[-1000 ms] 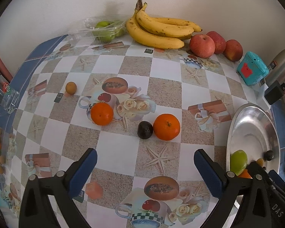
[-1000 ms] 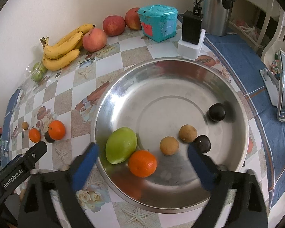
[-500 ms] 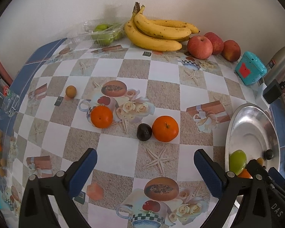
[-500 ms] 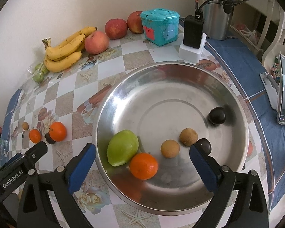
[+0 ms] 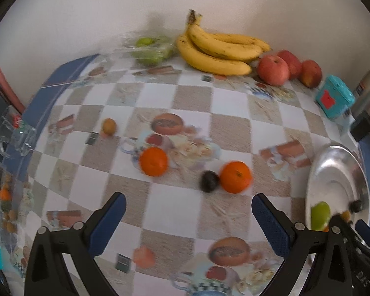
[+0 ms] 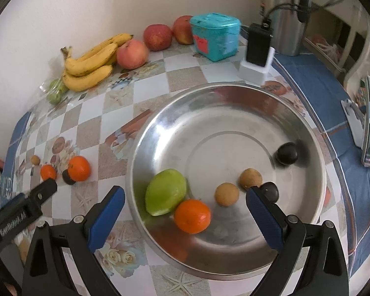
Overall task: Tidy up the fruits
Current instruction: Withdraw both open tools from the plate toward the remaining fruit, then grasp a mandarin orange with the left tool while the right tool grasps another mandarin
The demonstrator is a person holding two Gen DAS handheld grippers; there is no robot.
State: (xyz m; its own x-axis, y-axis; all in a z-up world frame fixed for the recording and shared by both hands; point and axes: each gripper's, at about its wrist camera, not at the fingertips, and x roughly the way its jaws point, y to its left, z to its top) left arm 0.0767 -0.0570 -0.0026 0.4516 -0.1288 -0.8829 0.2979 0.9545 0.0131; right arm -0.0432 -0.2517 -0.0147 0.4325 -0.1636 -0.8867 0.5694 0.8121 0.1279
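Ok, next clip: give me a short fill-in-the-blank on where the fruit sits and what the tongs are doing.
1. Inside the steel bowl lies exactly ___ orange.
2. The dark fruit on the tablecloth touches an ___.
3. Both the left tongs and the right tongs are ___ and hold nothing.
4. The bananas lie against the wall beside three red ___.

Missing words: one; orange; open; apples

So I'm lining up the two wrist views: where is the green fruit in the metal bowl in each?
Left wrist: the green fruit sits at the far right edge, low, in the metal bowl.
Right wrist: green fruit lower centre-left in the bowl, beside an orange.
Shared landmark: the teal box near the wall.
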